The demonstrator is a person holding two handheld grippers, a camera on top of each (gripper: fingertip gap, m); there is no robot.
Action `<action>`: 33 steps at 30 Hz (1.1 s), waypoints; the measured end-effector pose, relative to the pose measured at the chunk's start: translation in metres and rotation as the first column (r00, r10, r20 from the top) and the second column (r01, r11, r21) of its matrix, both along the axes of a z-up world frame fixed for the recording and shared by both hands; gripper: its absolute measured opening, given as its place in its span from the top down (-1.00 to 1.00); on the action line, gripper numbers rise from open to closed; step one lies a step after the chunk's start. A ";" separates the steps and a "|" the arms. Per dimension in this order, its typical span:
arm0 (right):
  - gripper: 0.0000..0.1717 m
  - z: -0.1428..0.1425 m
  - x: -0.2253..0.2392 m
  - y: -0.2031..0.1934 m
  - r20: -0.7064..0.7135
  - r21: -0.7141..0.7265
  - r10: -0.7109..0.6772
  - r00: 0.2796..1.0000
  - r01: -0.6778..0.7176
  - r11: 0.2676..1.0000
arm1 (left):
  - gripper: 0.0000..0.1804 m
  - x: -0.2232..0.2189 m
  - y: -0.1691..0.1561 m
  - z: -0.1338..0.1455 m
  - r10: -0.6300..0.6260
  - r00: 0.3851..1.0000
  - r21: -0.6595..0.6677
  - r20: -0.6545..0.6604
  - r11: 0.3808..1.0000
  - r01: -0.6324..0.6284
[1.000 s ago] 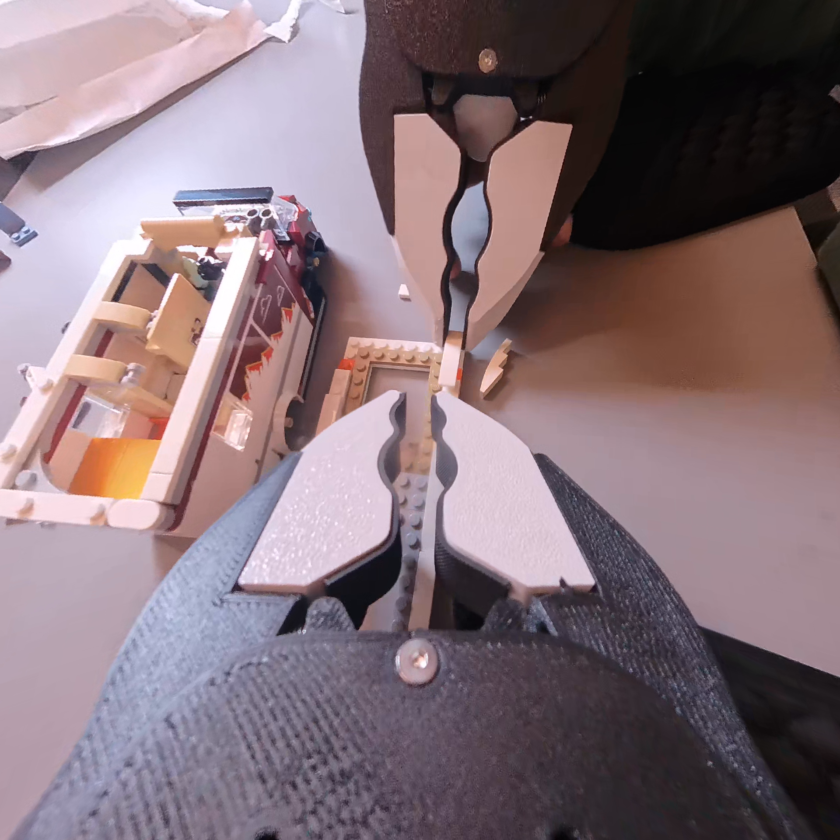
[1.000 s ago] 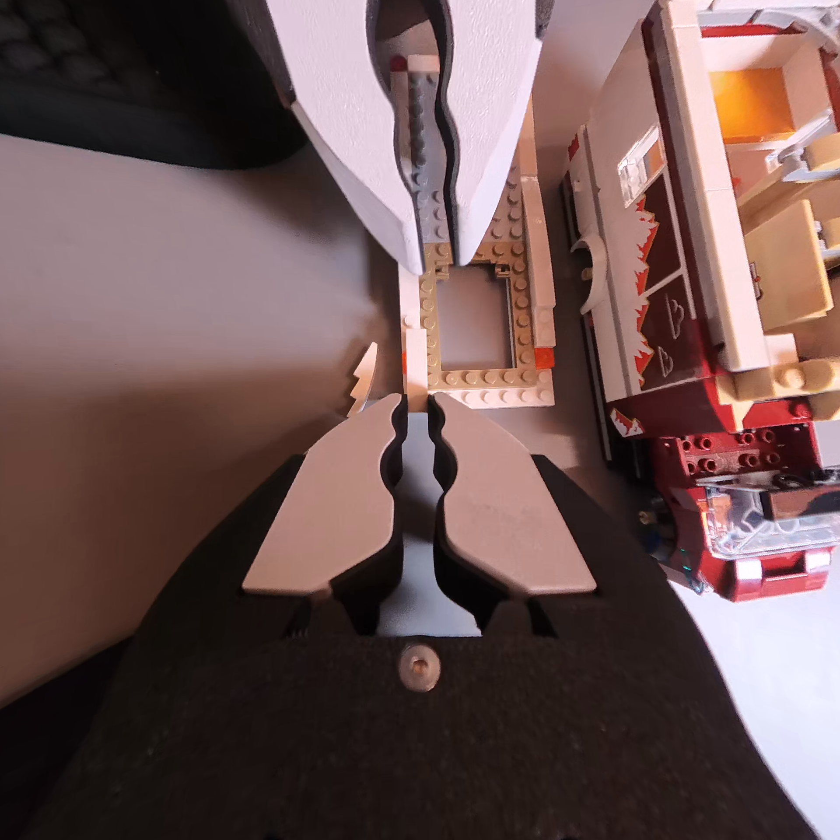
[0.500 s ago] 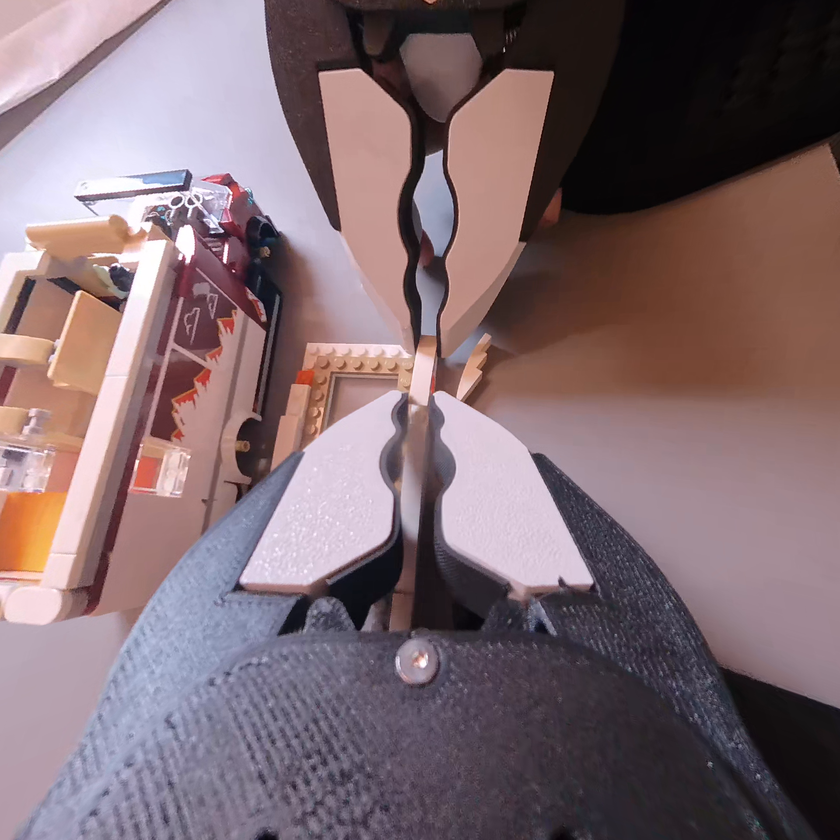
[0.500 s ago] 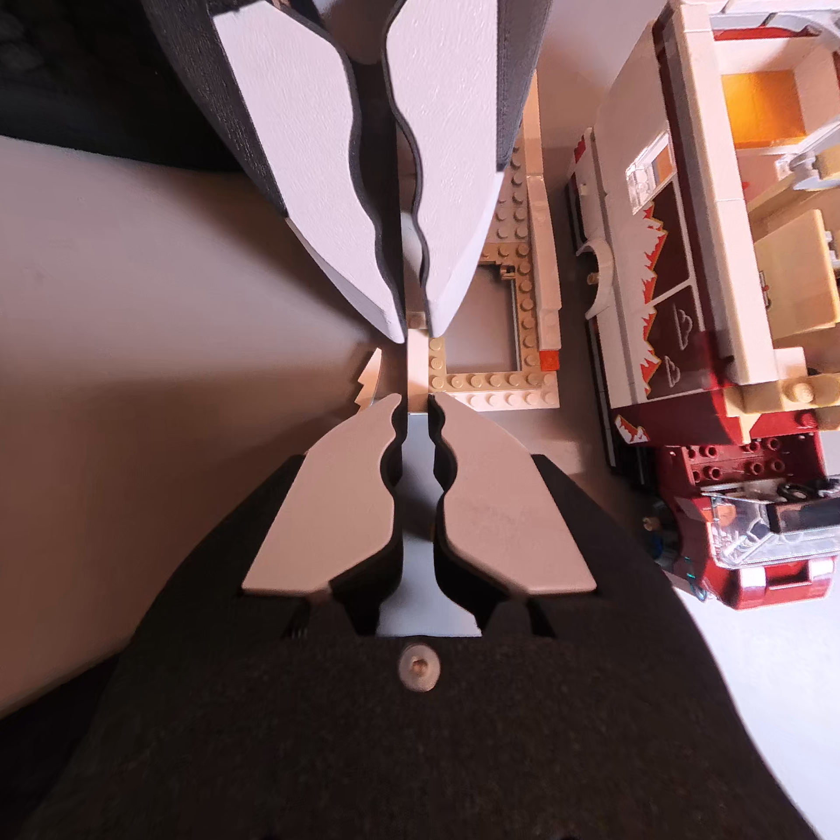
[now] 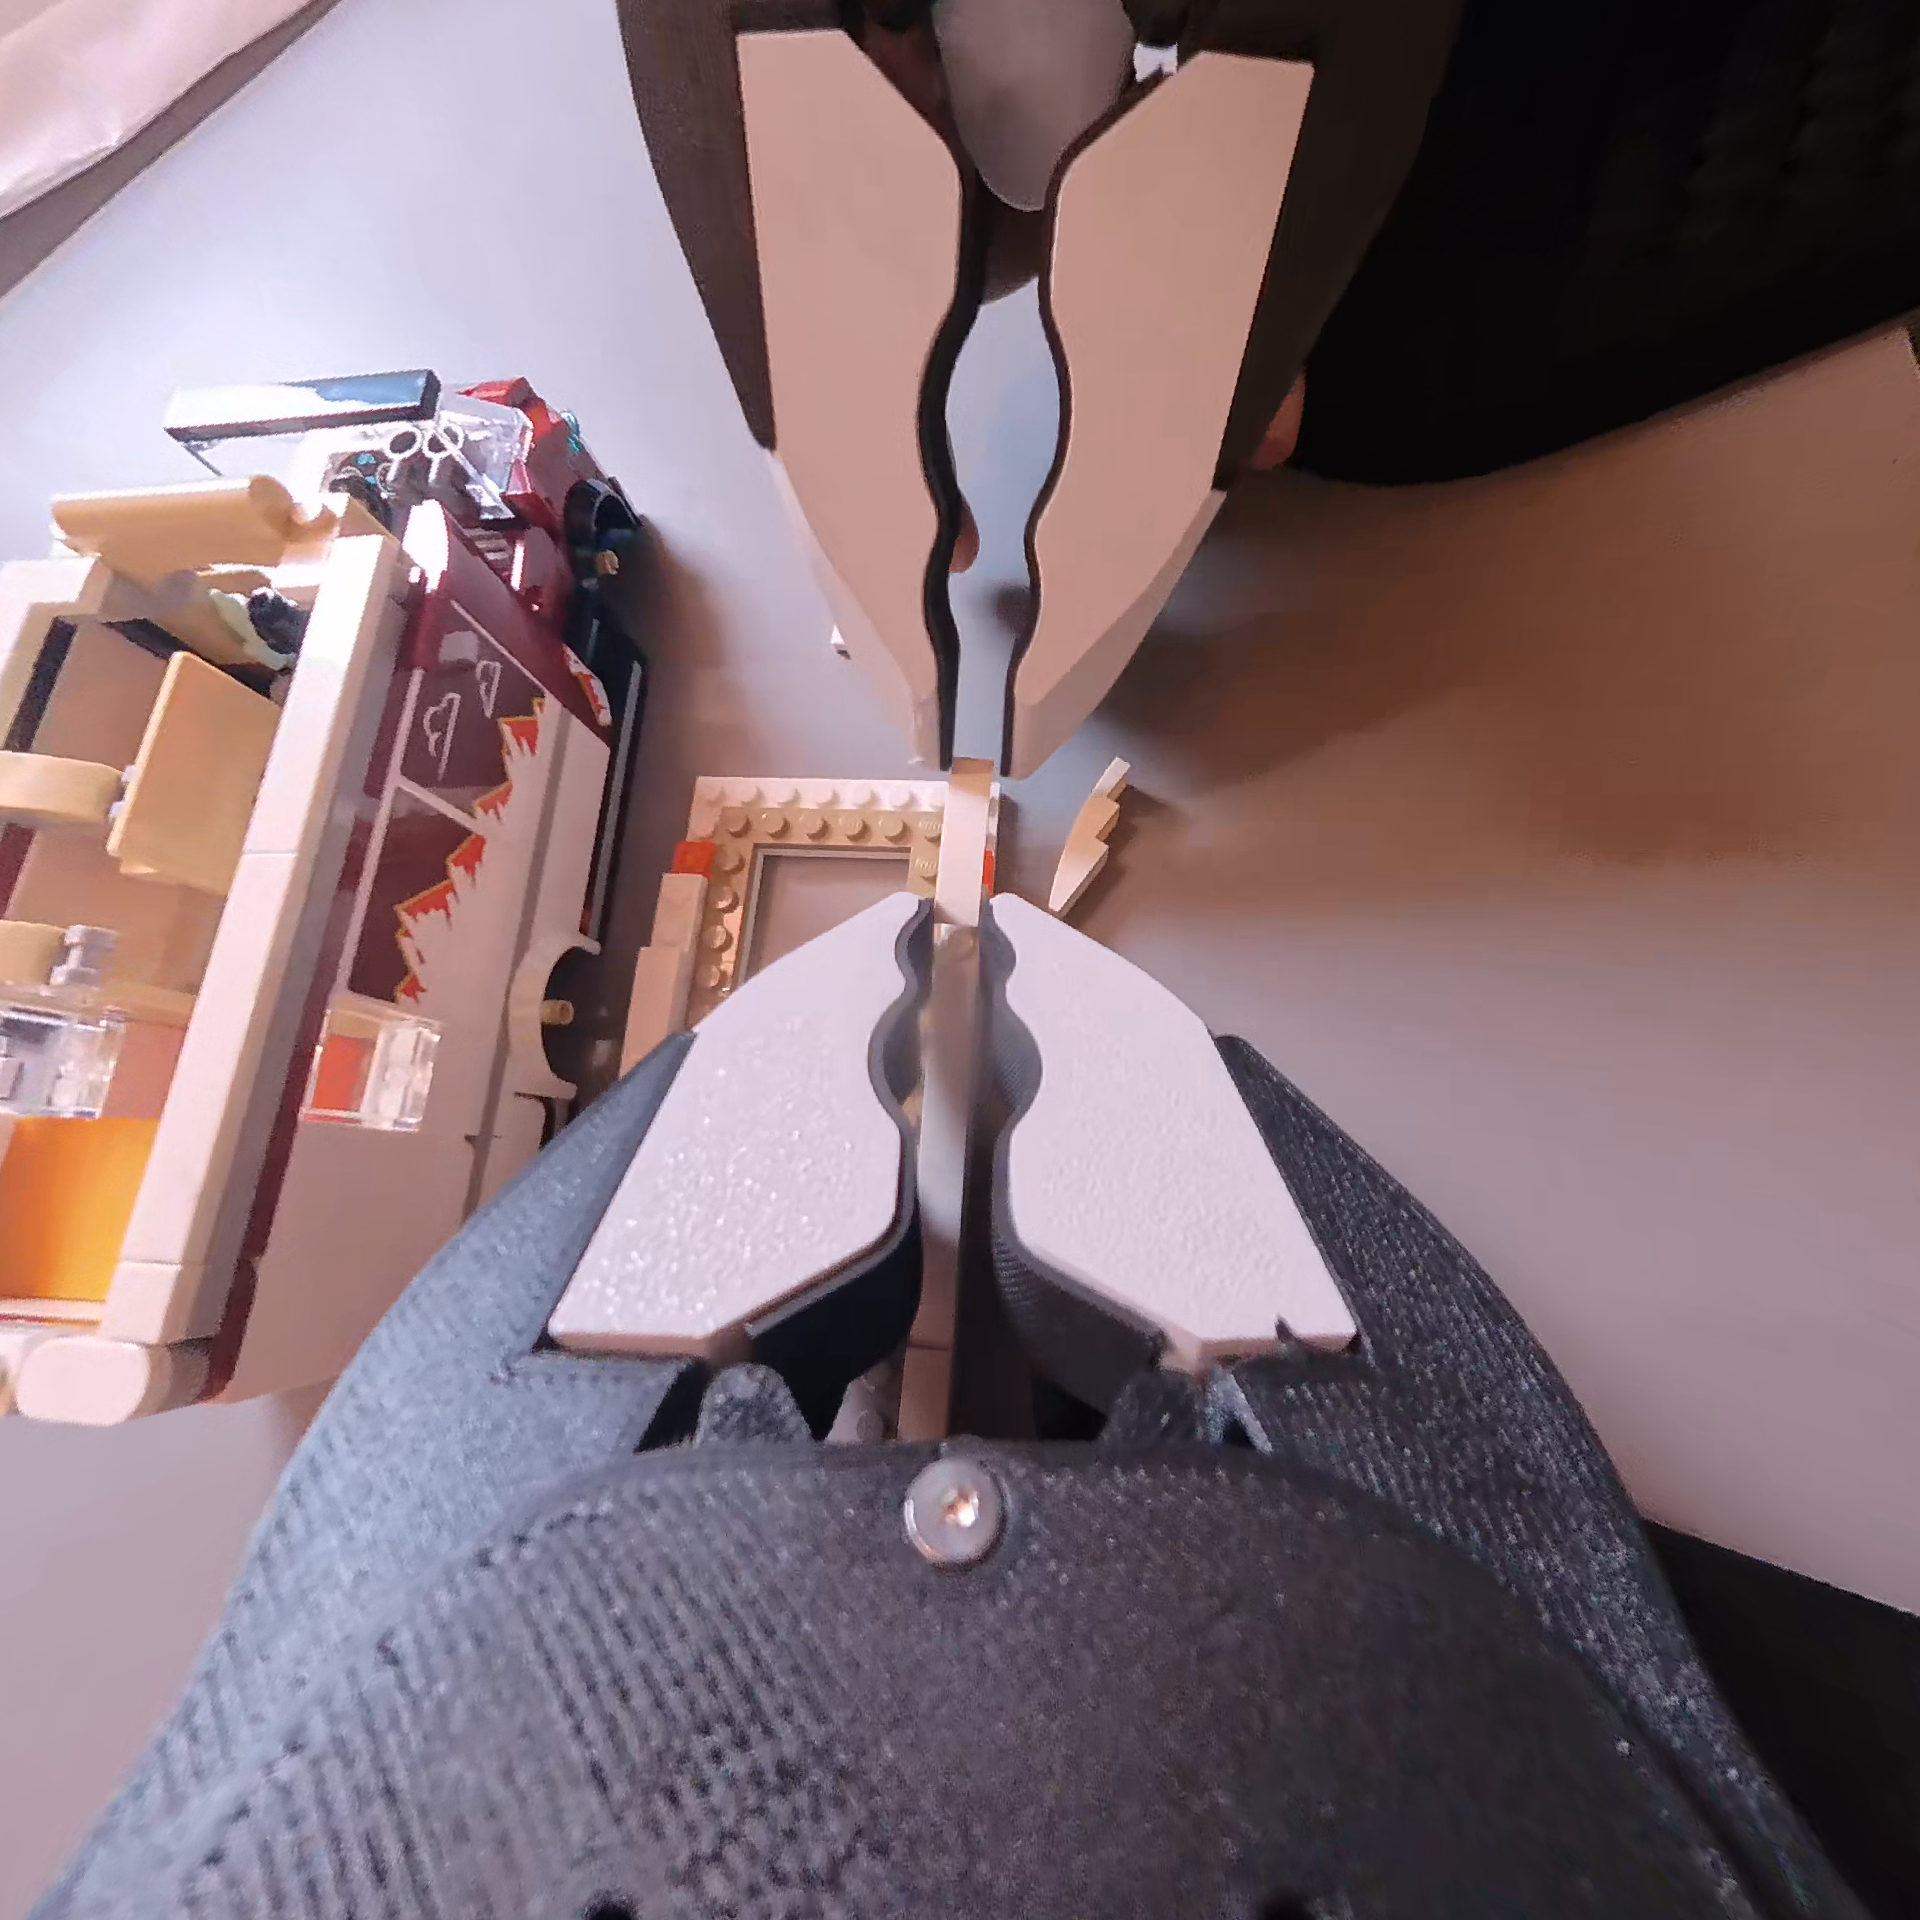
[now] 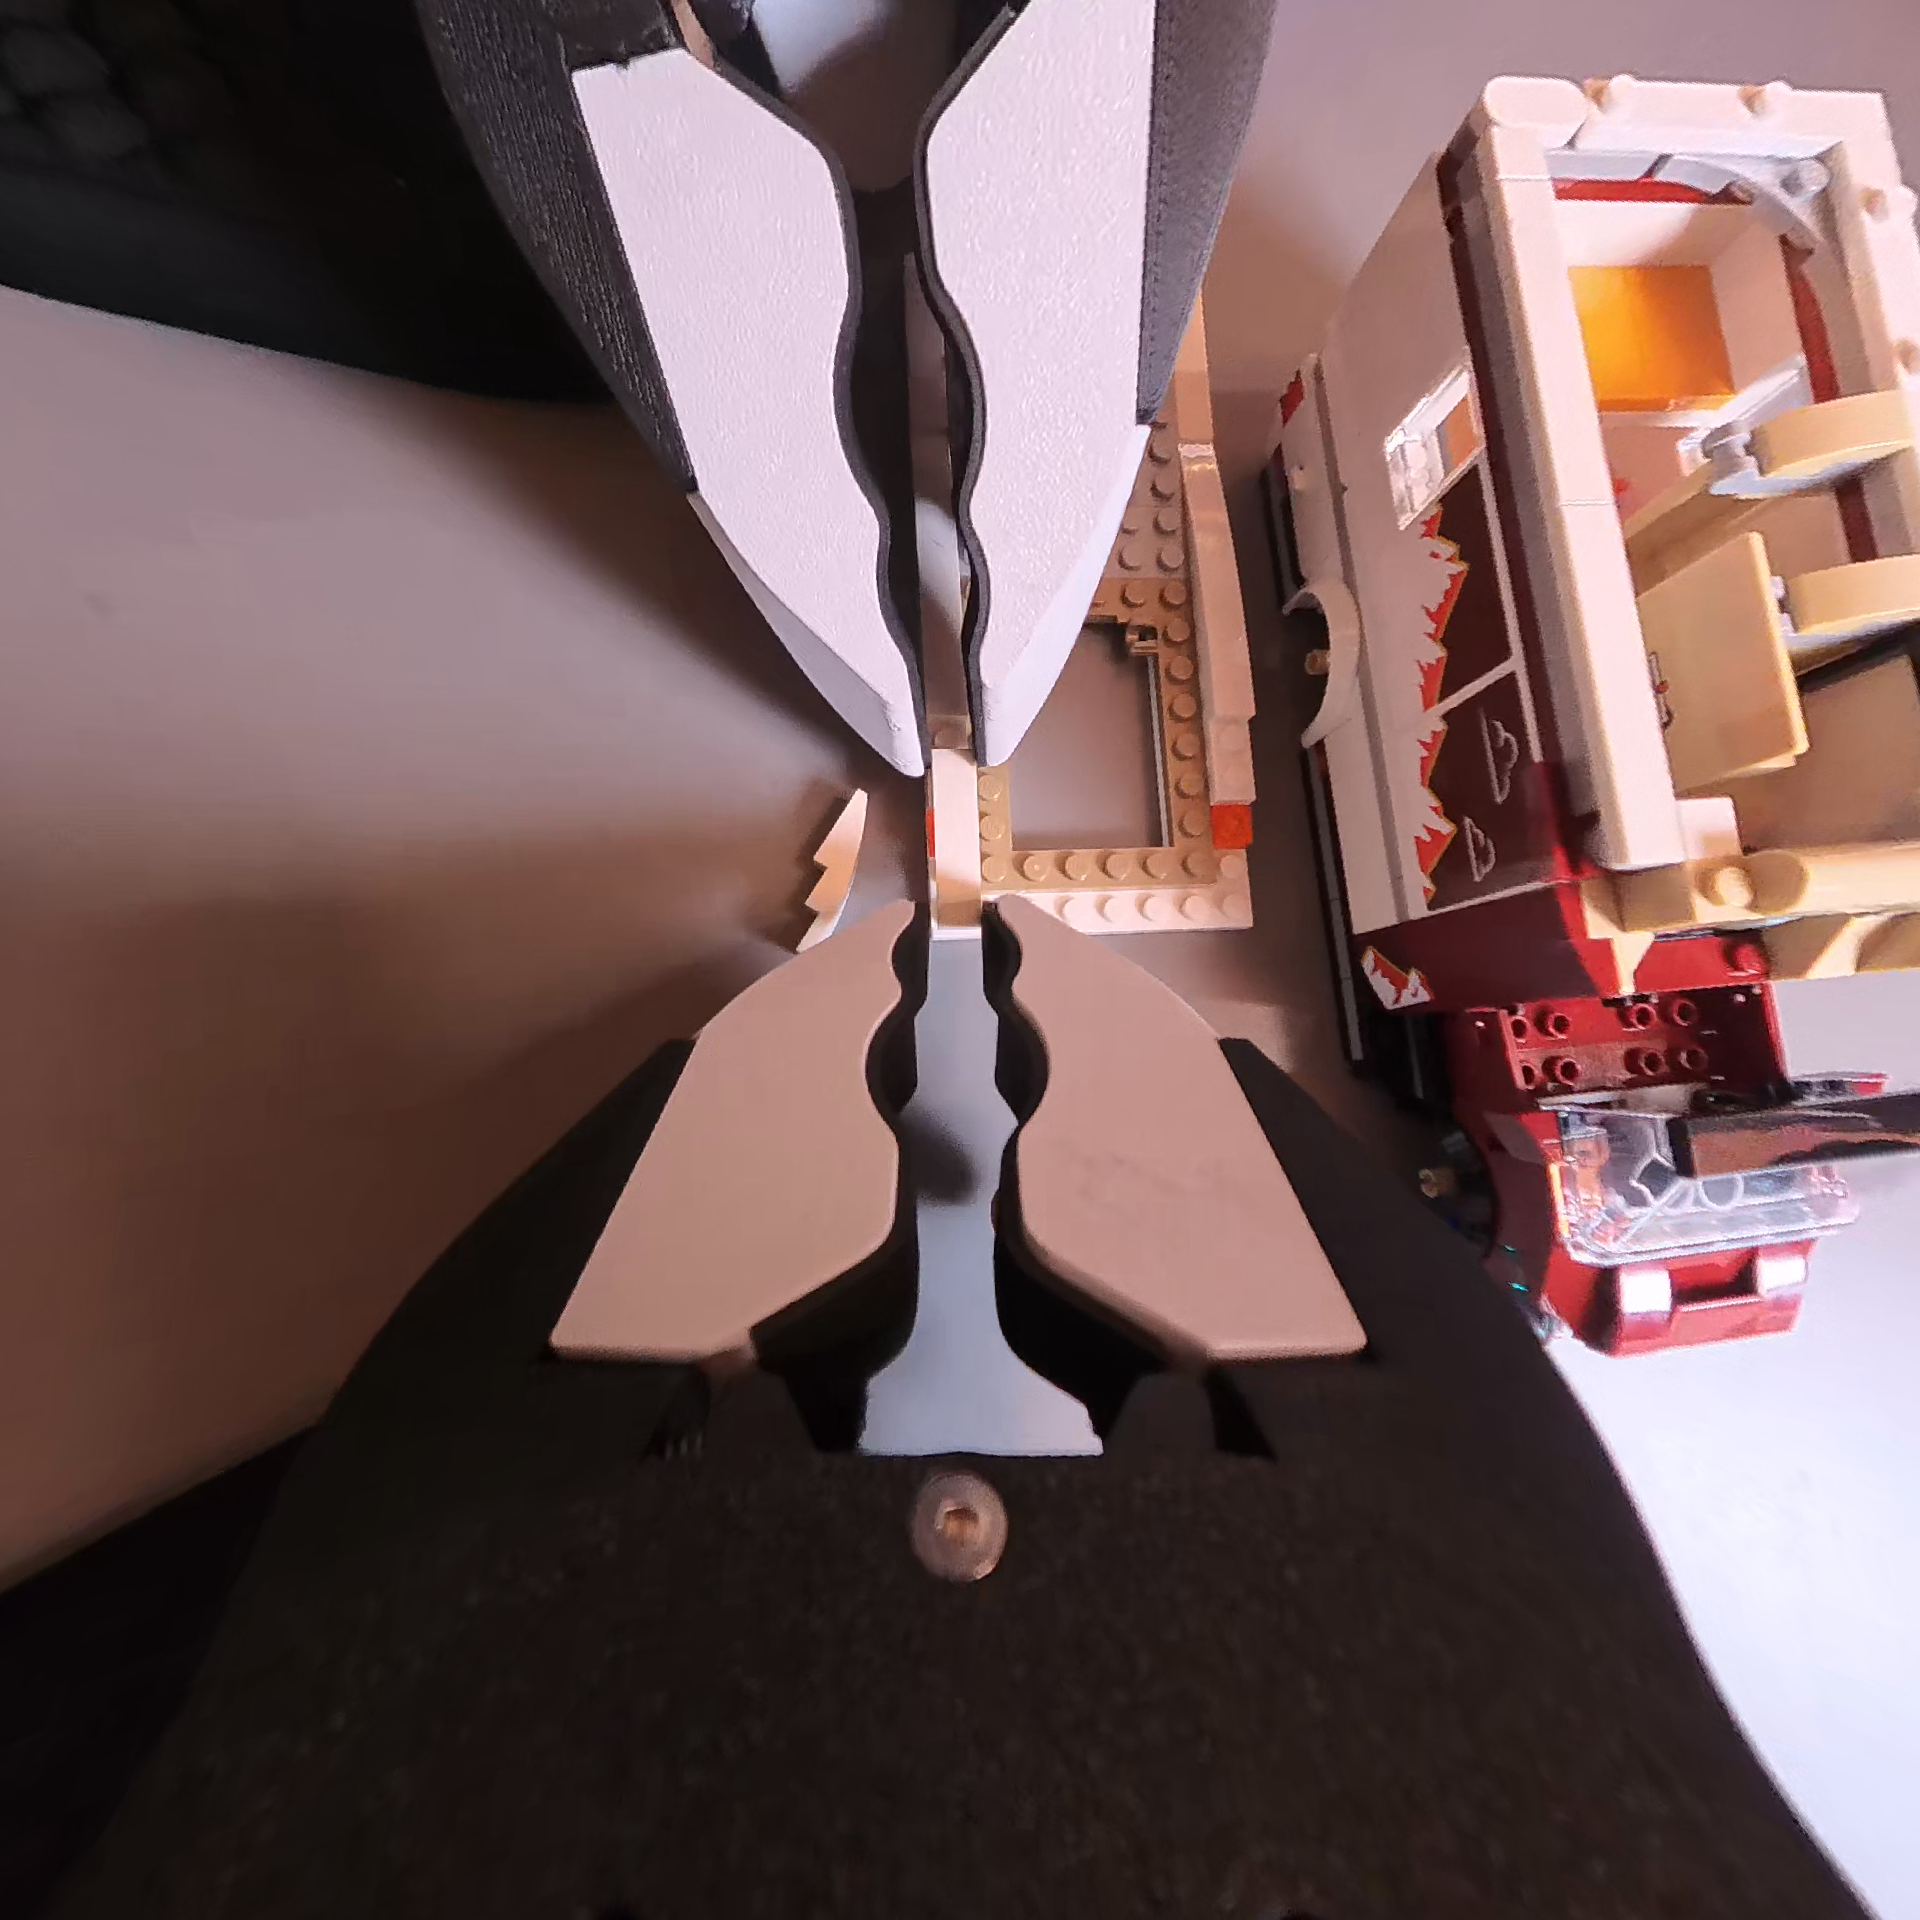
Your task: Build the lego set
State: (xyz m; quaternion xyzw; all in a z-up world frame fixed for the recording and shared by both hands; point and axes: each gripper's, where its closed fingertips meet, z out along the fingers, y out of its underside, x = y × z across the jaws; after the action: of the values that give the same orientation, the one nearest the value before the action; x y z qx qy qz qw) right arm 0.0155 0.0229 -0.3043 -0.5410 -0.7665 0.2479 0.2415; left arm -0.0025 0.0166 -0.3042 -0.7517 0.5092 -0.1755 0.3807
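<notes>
Both tools, left and right, clamped opposite ends of 1 cream strip edging the tan frame, beside the brick van.

The toy camper van runs off the left edge in the left wrist view, and off the right edge in the right wrist view. The near half of the tan brick frame is tucked under the left gripper, so that end can't be seen. The crumpled paper is clipped by the top-left corner.
</notes>
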 end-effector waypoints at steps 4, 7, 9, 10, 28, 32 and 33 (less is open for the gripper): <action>0.91 -0.003 -0.001 0.000 0.003 0.009 0.000 1.000 0.000 1.000 | 0.91 0.000 0.000 0.000 0.003 1.000 0.000 0.001 1.000 -0.003; 0.91 -0.006 -0.001 0.000 0.017 0.021 0.000 1.000 0.000 1.000 | 0.90 0.000 0.000 0.000 0.004 1.000 -0.001 0.002 1.000 -0.004; 0.91 -0.007 -0.001 0.000 0.023 0.020 -0.001 1.000 0.000 1.000 | 0.88 0.000 0.000 0.001 0.006 1.000 0.001 0.006 1.000 -0.006; 0.91 -0.007 -0.001 0.000 0.024 0.021 0.000 1.000 0.000 1.000 | 0.88 0.000 0.000 0.002 0.006 1.000 0.002 0.009 1.000 -0.006; 0.89 -0.007 -0.001 0.003 0.038 0.025 -0.029 0.999 0.028 0.999 | 0.91 0.004 0.001 -0.001 0.028 1.000 -0.034 0.011 0.999 -0.027; 0.88 0.002 -0.004 0.003 -0.018 0.035 -0.017 1.000 0.017 0.999 | 0.91 0.004 0.002 -0.001 0.046 0.999 -0.061 0.015 0.997 -0.045; 0.88 0.004 -0.005 0.002 -0.028 0.043 -0.012 1.000 0.013 0.999 | 0.91 0.003 0.003 -0.001 0.051 0.999 -0.066 0.014 0.997 -0.050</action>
State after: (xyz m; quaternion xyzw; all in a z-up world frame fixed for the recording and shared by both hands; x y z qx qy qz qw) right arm 0.0104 0.0249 -0.3002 -0.5369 -0.7649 0.2371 0.2654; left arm 0.0008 0.0191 -0.3051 -0.7752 0.4809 -0.1882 0.3639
